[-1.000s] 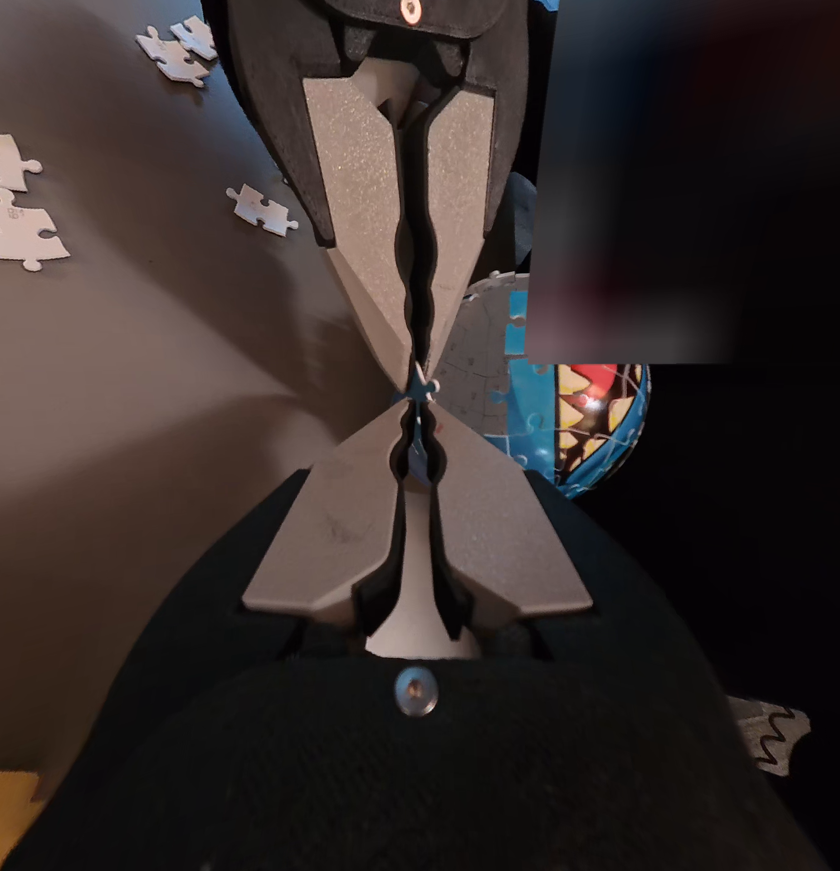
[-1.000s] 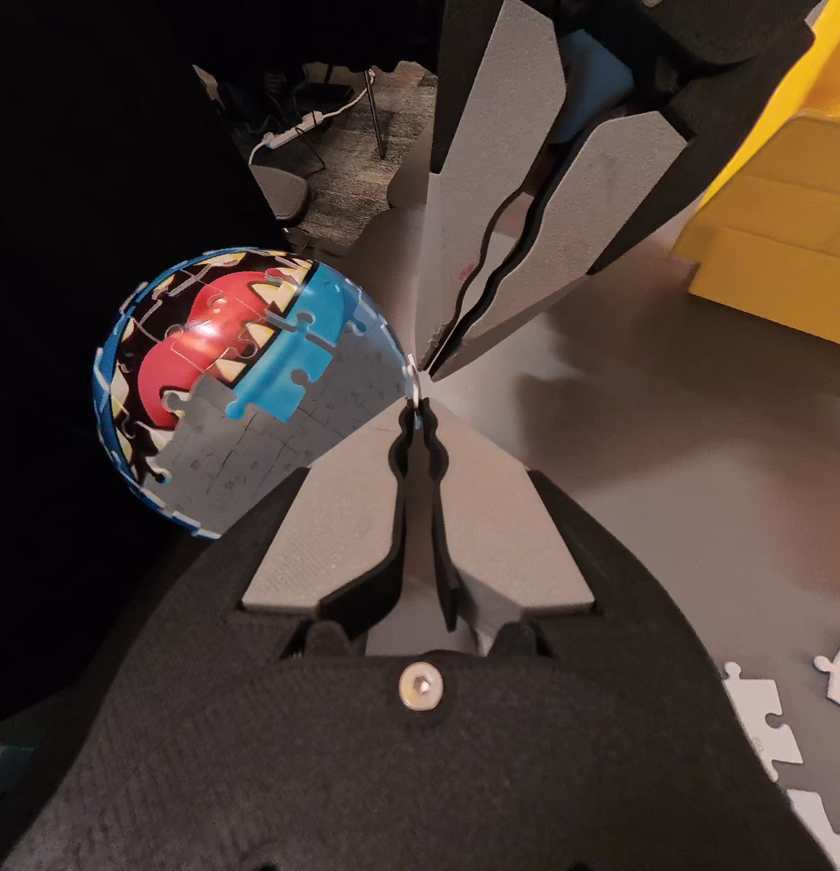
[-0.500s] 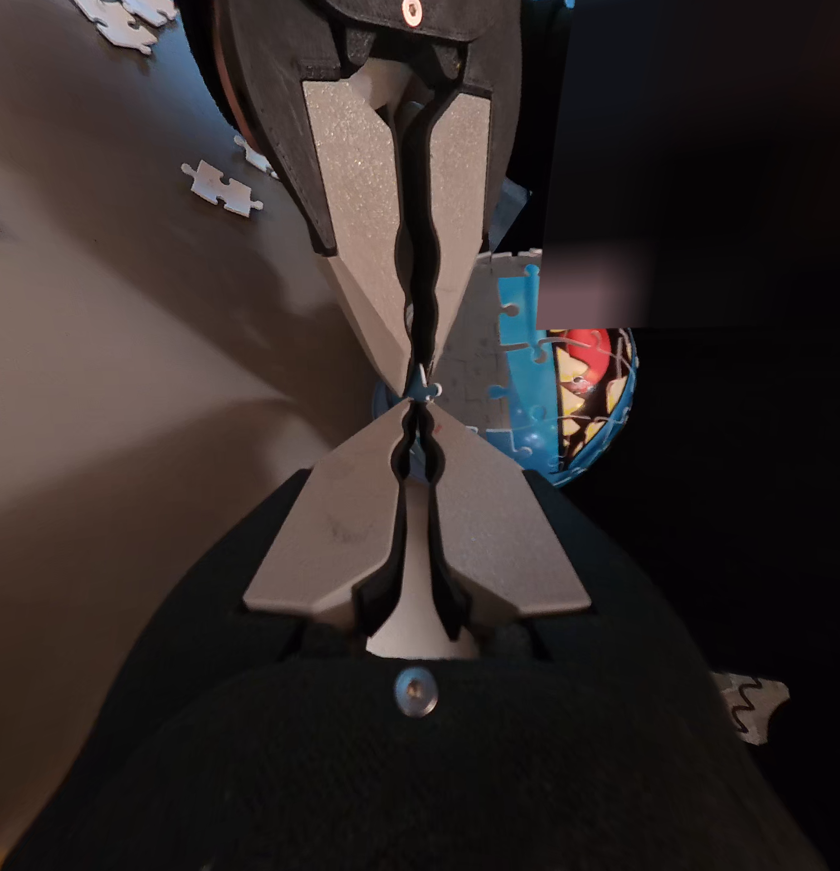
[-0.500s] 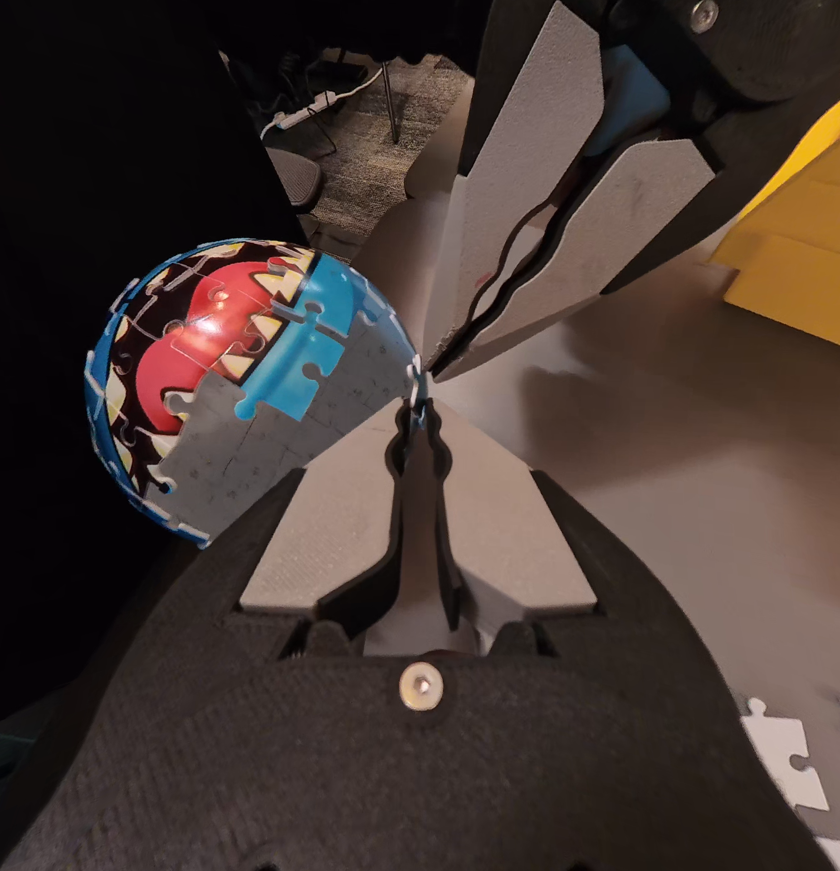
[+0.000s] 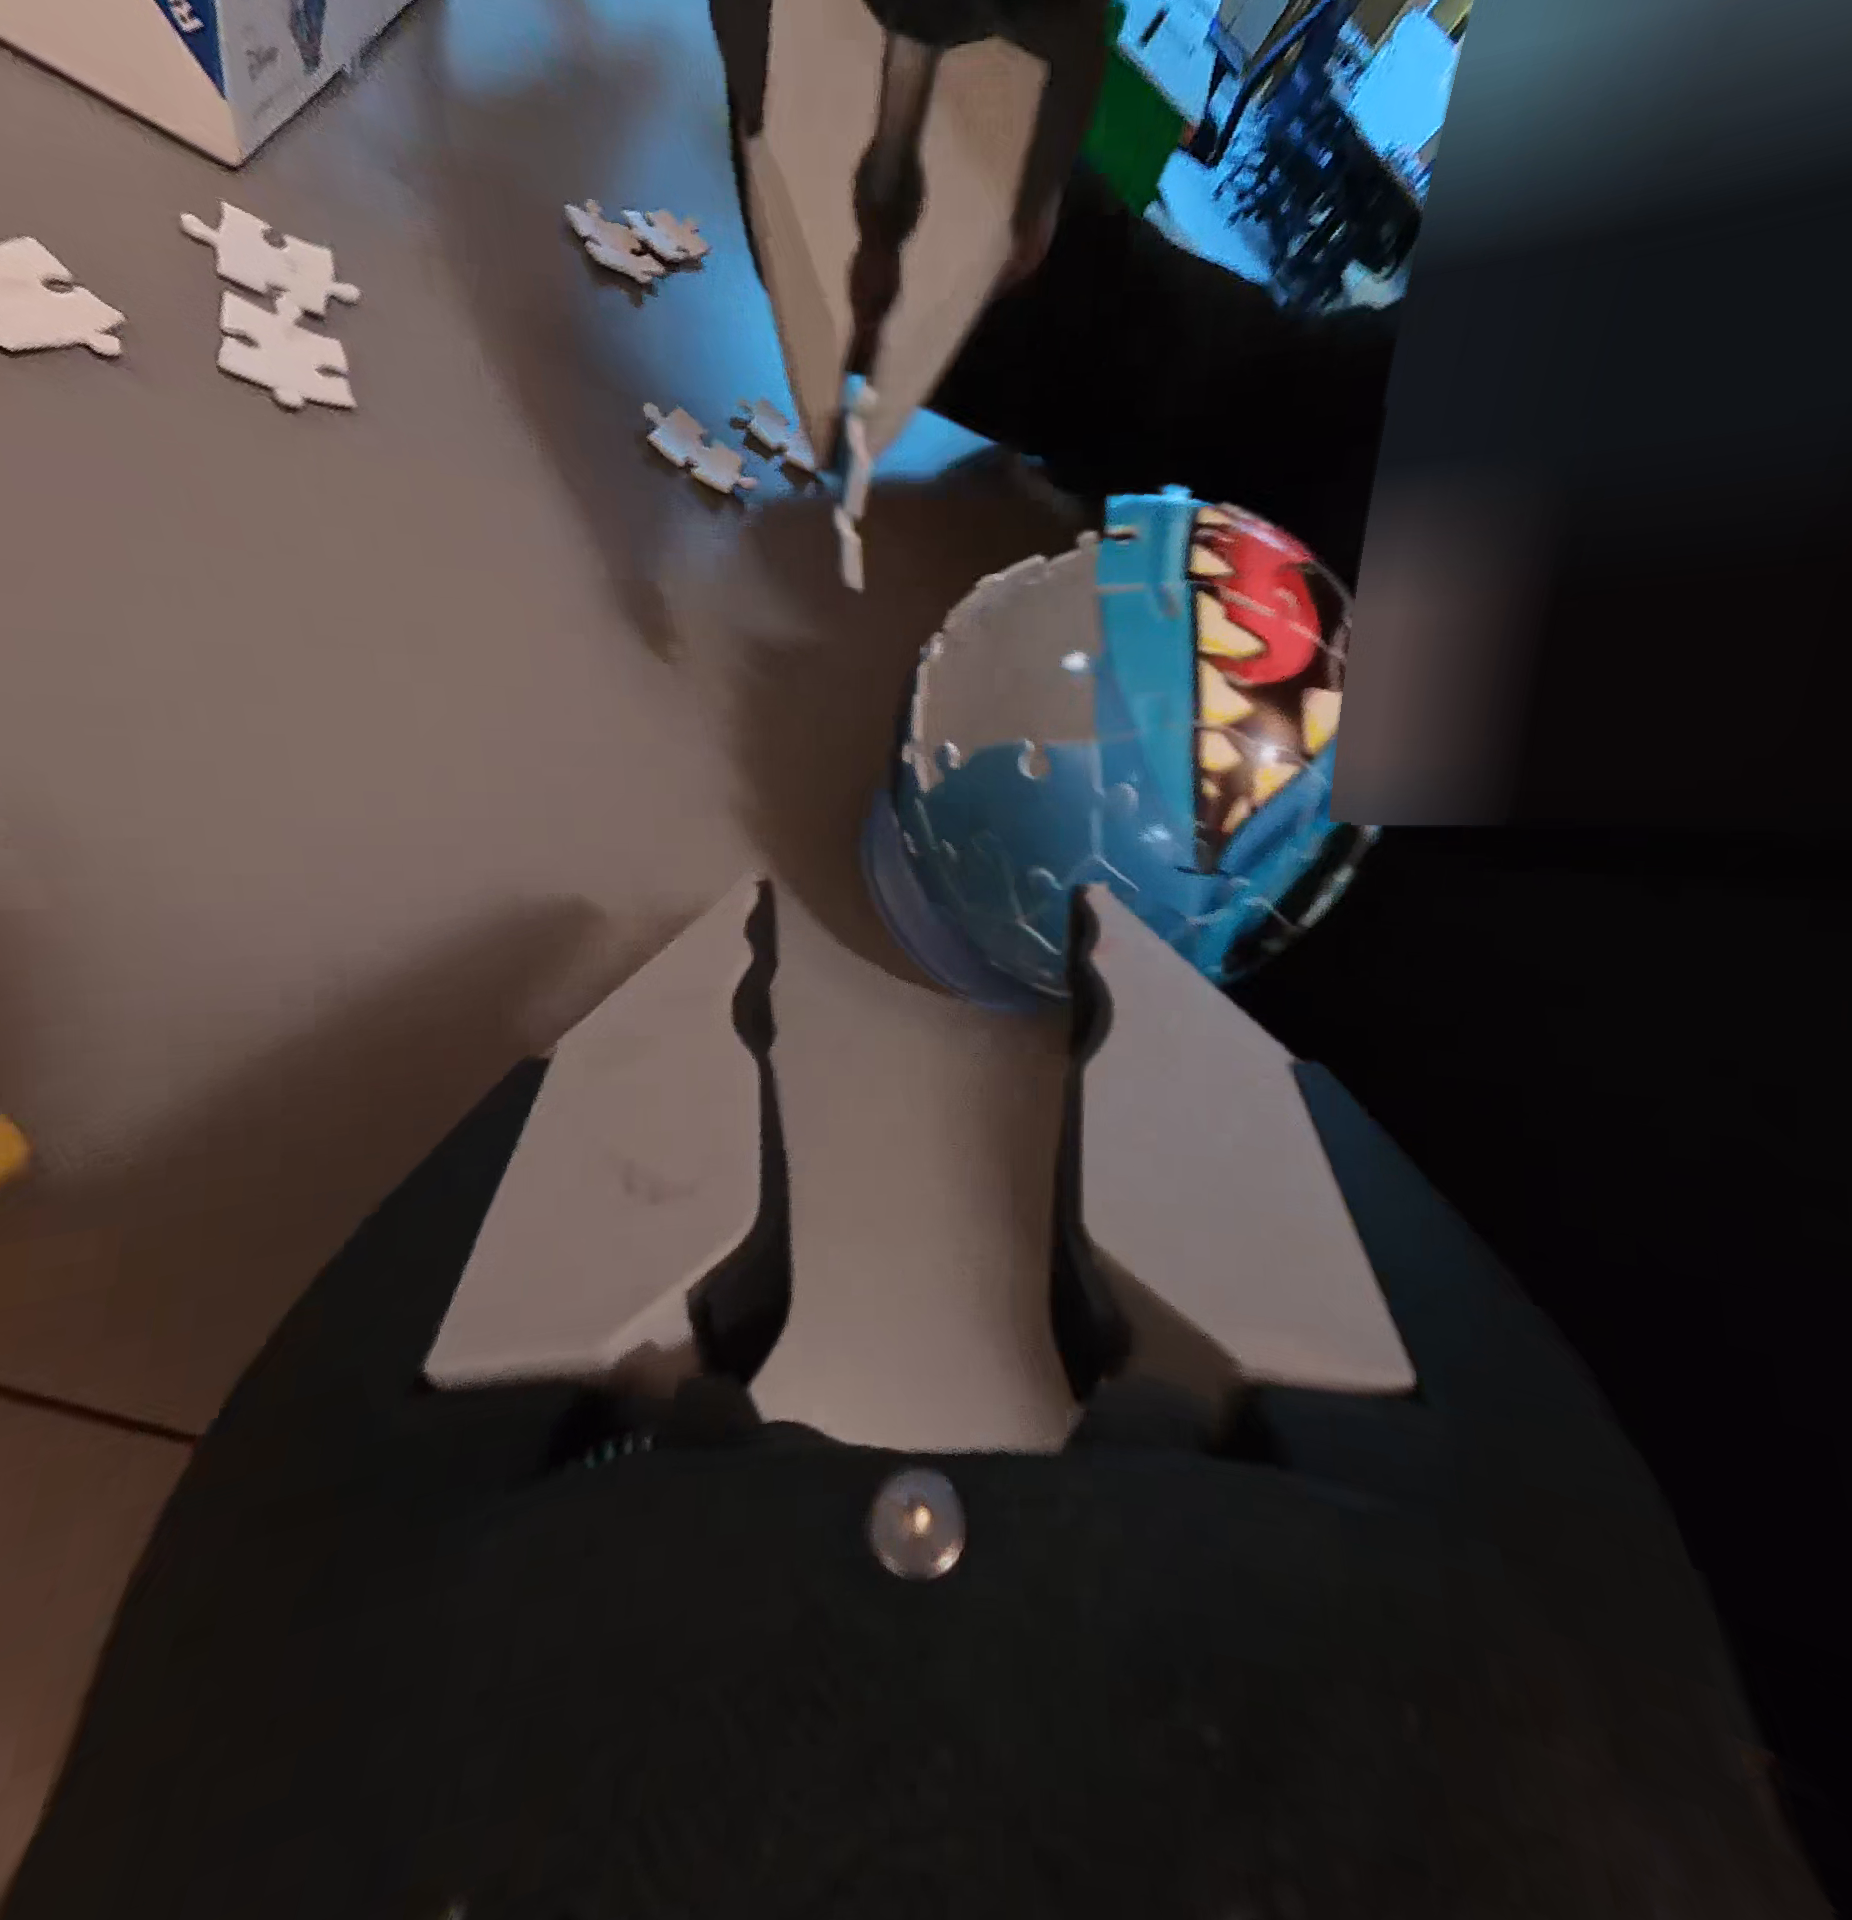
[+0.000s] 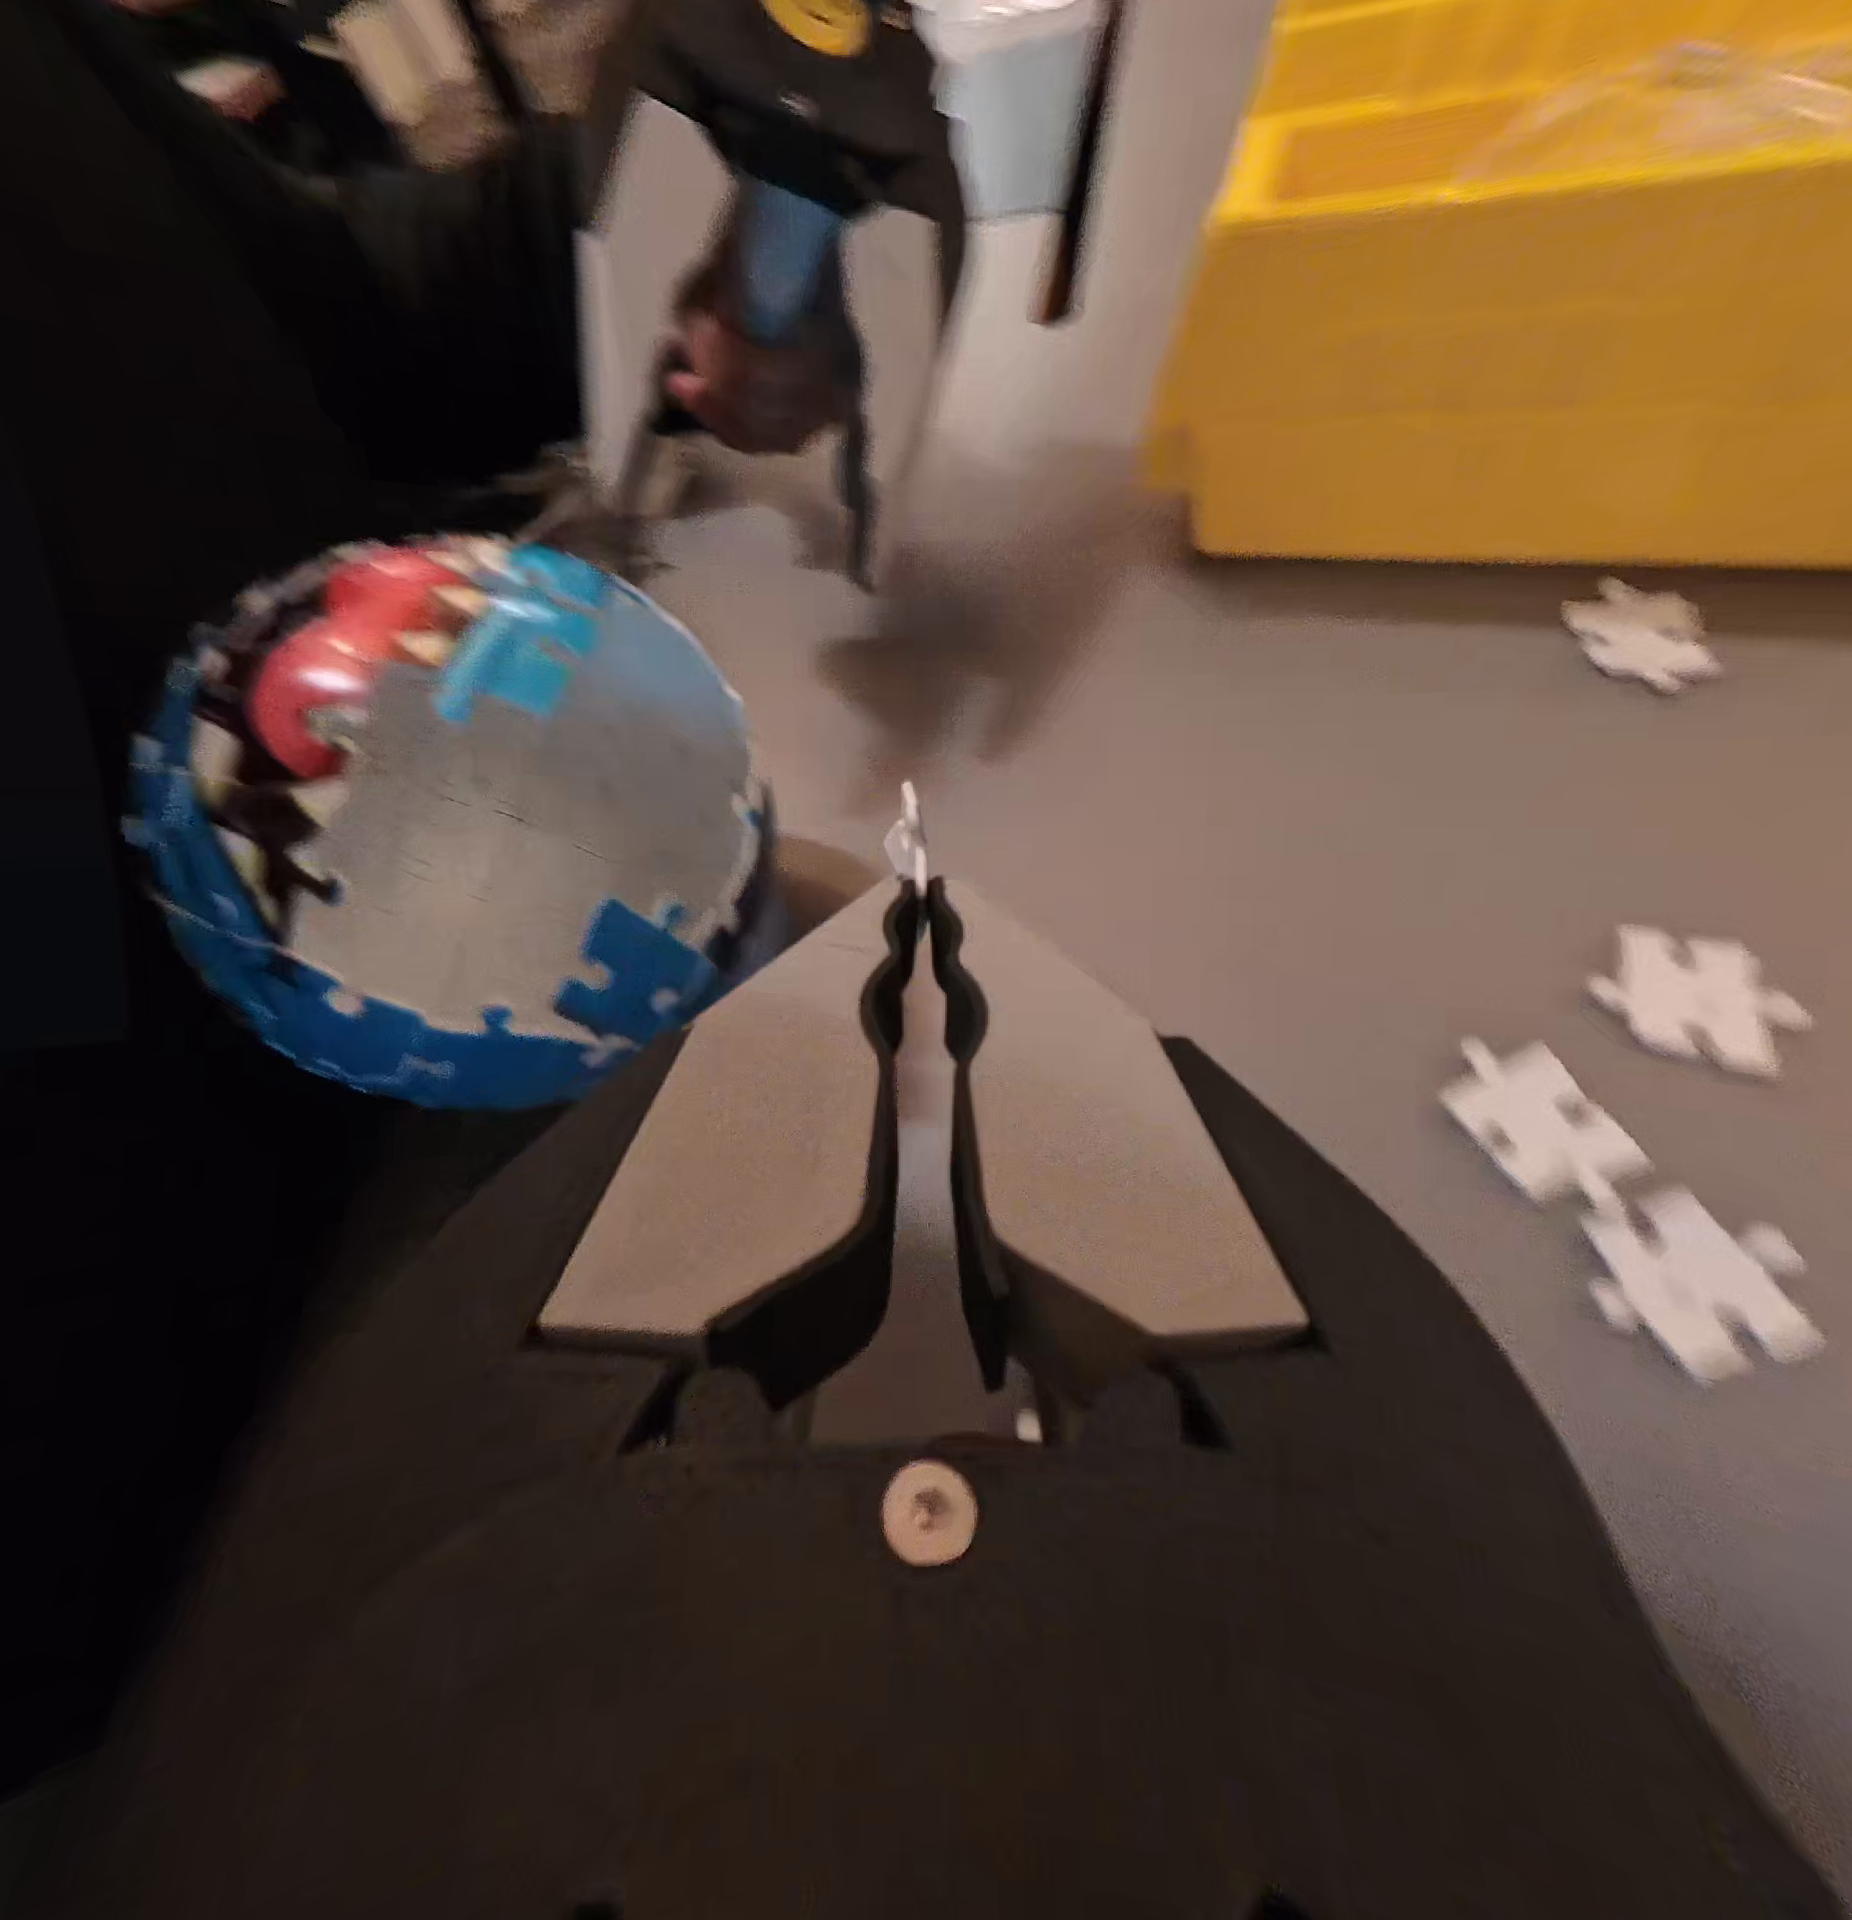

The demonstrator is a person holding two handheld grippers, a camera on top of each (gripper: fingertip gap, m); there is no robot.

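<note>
My left gripper (image 5: 922, 904) is open and empty, its fingers spread just in front of a partly built puzzle ball (image 5: 1109, 748) with blue, red and yellow pieces and a bare grey shell. My right gripper (image 6: 917, 891) is shut on a small pale puzzle piece (image 6: 909, 840) that sticks out past its tips. In the left wrist view the right gripper (image 5: 849, 405) hangs farther off with the piece (image 5: 851, 499) dangling below it. The ball (image 6: 465, 821) sits to the left of my right gripper. The left gripper (image 6: 745, 520) shows blurred beyond it.
Loose white puzzle pieces (image 5: 278, 312) lie on the grey table (image 5: 330, 727), and more pieces (image 6: 1545, 1122) lie right of my right gripper. A yellow bin (image 6: 1524, 364) stands at the far right. A white and blue box (image 5: 226, 83) stands at the far left. One gripper's finger ends stand about 12 cm off the other's.
Both grippers were pinching the same small piece tip to tip. My left gripper has opened and let go. The two grippers have drawn apart, and the right one keeps the piece.
</note>
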